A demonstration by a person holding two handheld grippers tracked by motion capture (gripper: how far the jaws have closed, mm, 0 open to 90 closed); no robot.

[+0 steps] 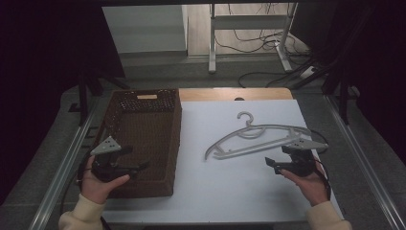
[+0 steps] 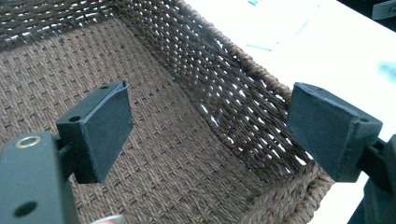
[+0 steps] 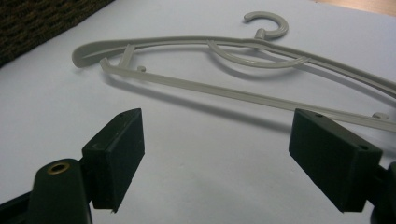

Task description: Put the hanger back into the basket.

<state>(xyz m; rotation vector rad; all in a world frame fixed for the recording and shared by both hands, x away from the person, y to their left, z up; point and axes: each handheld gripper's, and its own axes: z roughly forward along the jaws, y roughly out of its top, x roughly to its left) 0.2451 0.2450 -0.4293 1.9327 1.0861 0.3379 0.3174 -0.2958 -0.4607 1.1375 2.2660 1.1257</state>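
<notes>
The hanger (image 1: 258,139) is lying flat on the table right beside the basket (image 1: 143,139), looking light, stiff and slick, so the wide-open, empty right gripper (image 1: 280,165) is probably going for its thin bottom bar.

No readable text, labels, brands or numbers anywhere on visible surfaces.

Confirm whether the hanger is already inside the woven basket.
No, the hanger lies flat on the white table to the right of the basket, apart from it.
</notes>
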